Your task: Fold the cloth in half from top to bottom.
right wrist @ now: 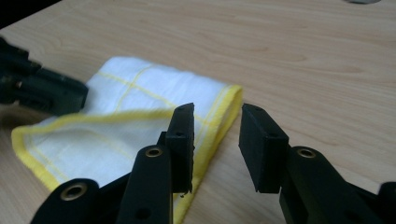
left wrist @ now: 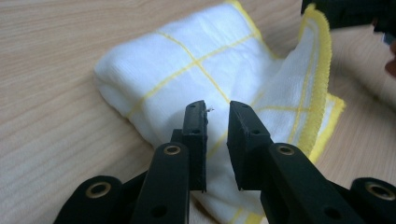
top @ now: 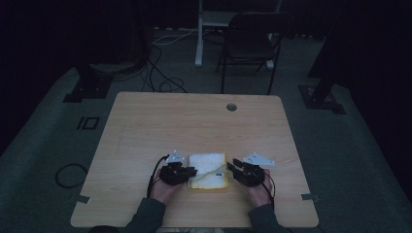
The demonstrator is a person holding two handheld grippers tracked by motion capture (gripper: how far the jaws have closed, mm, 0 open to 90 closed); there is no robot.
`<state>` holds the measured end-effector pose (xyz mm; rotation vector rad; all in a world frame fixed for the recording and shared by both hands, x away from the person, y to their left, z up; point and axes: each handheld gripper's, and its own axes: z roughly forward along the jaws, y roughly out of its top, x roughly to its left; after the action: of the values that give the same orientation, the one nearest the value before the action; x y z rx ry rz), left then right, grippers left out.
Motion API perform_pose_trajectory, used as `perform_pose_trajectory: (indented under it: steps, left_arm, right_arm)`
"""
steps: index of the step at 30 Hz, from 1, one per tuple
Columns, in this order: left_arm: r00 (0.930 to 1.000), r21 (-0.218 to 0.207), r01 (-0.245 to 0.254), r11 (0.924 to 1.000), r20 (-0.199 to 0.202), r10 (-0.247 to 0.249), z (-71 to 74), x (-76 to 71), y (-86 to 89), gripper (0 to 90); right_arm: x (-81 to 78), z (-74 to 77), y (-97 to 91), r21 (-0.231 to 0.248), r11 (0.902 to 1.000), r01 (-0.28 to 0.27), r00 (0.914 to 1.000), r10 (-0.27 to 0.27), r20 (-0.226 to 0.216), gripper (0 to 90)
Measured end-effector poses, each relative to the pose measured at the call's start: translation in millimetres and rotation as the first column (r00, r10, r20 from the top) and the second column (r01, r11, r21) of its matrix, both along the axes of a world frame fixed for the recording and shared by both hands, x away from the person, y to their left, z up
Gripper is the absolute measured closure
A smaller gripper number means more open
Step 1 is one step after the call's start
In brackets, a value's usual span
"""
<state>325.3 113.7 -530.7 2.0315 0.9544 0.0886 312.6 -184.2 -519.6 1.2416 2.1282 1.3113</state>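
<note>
The wooden table (top: 145, 126) carries a folded white cloth with yellow edging (top: 209, 170) near the person's edge, placed between both hands for folding. The left gripper (left wrist: 217, 109) hovers at the cloth's folded side, jaws narrowly parted, nothing pinched. The right gripper (right wrist: 217, 116) sits beside the yellow hem, jaws apart and empty.

The cloth (top: 209, 170) is white with thin yellow grid lines and a yellow stitched border. It lies folded into a thick, roughly rectangular stack on the wooden counter (top: 194, 121), near the front edge and about midway across. In the left gripper view, one top layer (left wrist: 308, 93) is turned up, its yellow hem raised off the stack.
</note>
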Motion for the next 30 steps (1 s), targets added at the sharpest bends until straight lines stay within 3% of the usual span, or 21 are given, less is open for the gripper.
perform_pose_trajectory:
  steps: [15, 23, 30]
  left_arm:
    - [0.9985, 0.025, 0.004, 0.9997, 0.055, -0.005, -0.9, -12.7, 13.0, 74.5]
    - [0.9946, 0.024, -0.066, 0.9976, 0.082, 0.063, 0.6, -3.9, 33.6, 70.8]
    - [0.9852, 0.045, -0.135, 0.9899, 0.113, 0.129, 0.6, 5.1, 49.6, 68.4]
  right_arm:
    - [5.2, -2.5, -19.3, 0.005, 0.9989, 0.046, 0.9989, -0.046, -0.006, 64.6]
    - [13.2, -11.9, -28.7, -0.012, 0.9983, 0.057, 0.9971, -0.057, -0.05, 62.9]
    - [19.4, -16.2, -36.1, -0.018, 0.997, 0.075, 0.9949, -0.076, -0.066, 62.5]
